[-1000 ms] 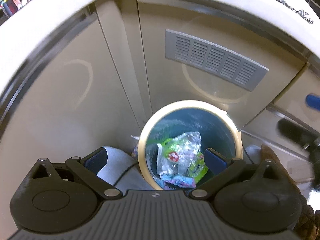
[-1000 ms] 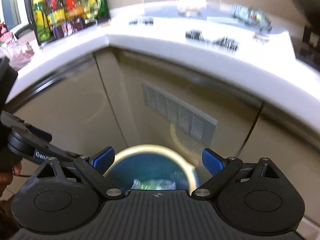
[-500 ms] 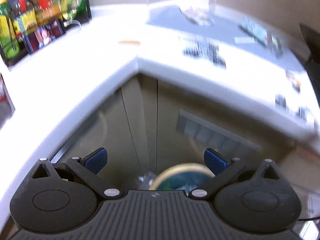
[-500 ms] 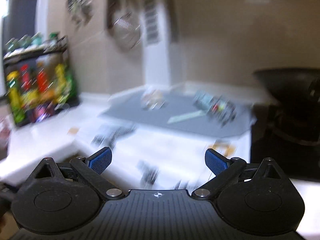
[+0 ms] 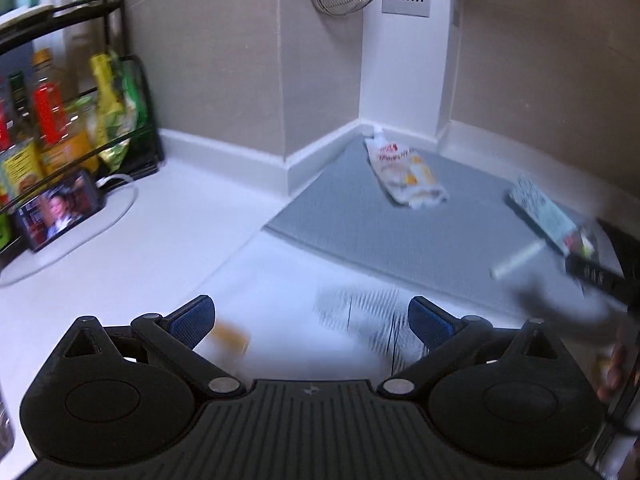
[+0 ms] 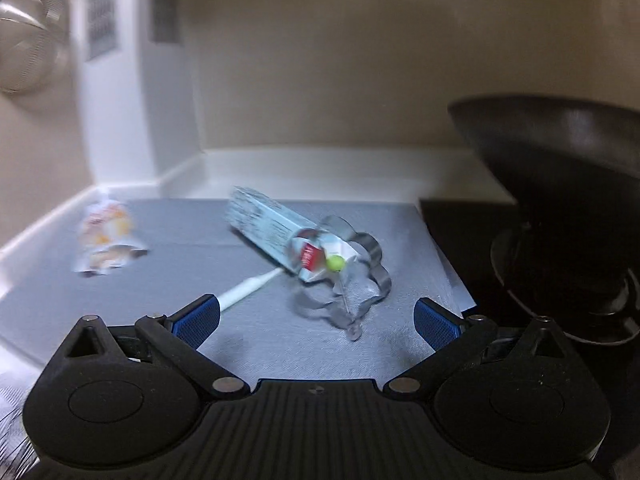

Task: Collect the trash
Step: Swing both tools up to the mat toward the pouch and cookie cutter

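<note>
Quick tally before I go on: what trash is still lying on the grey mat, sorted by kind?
Crumpled white and orange wrapper: 1
Light blue carton box: 1
Clear plastic packaging, crumpled around the box's end: 1
White stick: 1
Total on the grey mat: 4
Both views are blurred, so smaller scraps could be missed.

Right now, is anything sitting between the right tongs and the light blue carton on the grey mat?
Nothing solid blocks it. The right tongs are open and empty above bare grey mat. The light blue carton lies ahead, its near end inside a crumpled clear plastic wrapper; a white stick lies left of that line.
</note>
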